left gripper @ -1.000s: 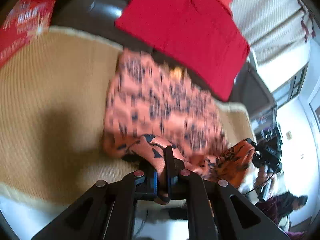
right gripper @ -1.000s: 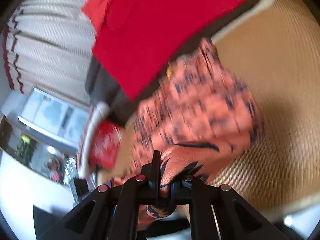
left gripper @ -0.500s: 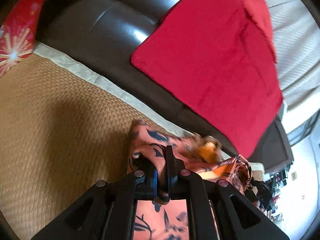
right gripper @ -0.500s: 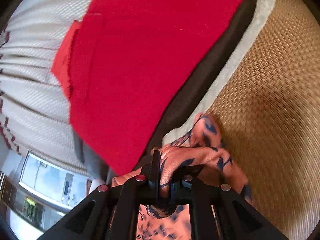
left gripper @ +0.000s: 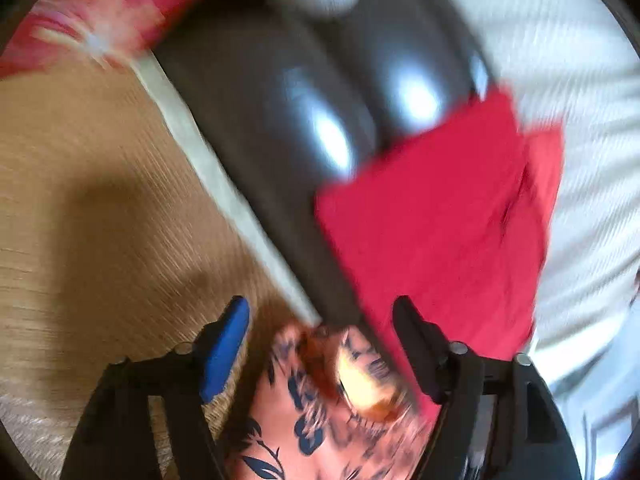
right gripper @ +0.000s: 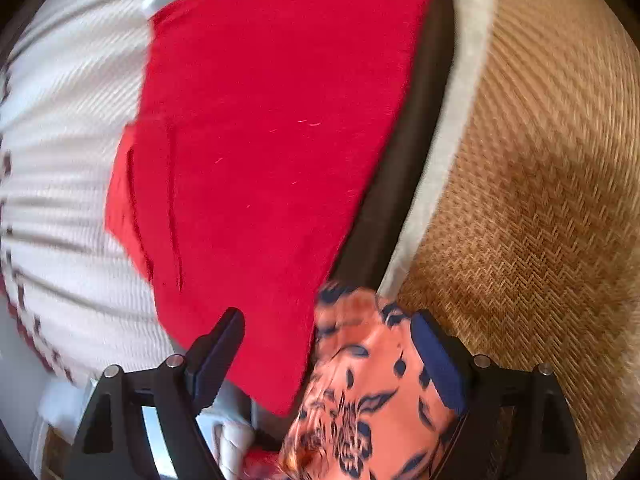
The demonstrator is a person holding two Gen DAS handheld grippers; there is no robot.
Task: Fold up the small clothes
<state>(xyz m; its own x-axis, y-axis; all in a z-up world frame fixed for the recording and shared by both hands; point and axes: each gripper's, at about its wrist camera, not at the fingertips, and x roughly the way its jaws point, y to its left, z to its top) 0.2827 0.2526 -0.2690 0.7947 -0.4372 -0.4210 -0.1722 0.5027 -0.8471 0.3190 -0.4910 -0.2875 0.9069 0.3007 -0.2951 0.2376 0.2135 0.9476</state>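
Orange patterned garment (left gripper: pixel 320 412) lies on the woven mat (left gripper: pixel 100 220) at its back edge, directly under both grippers. Left gripper (left gripper: pixel 320 340) and right gripper (right gripper: pixel 328 344) have just spread their jaws, cloth loose between, equally near.

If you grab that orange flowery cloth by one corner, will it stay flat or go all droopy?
Probably droopy: the orange flowery cloth lies crumpled in soft folds. It looks thin, so likely light. On the woven mat it may drag and bunch rather than slide.

Black tongs (left gripper: pixel 320 332), blue pads (left gripper: pixel 224 352), silver screws (right gripper: pixel 482 360).
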